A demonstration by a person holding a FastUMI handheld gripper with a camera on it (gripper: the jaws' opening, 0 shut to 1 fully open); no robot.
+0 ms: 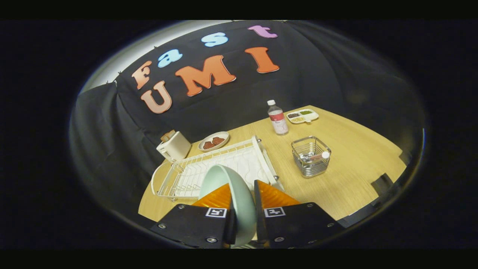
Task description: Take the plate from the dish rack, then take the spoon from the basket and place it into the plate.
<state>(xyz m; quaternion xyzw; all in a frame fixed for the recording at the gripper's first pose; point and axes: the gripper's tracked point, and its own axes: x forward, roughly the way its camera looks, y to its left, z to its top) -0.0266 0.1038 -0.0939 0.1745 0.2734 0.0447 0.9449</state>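
On the wooden table (pixel 347 179) I see the white dish rack (pixel 209 168) just ahead of my fingers and the wire basket (pixel 310 161) off to its right, the spoon (pixel 317 156) lying inside it. My gripper (pixel 242 203) is clenched on the pale green plate (pixel 231 198), held edge-up between both fingers above the rack's near end.

The plate (pixel 228 186) stands edge-on between the hand-held gripper (pixel 244 194) fingers, which hide its lower part. In the basket (pixel 310 161) the spoon (pixel 317 156) is too small to make out. The plate covers the near part of the dish rack (pixel 220 168).
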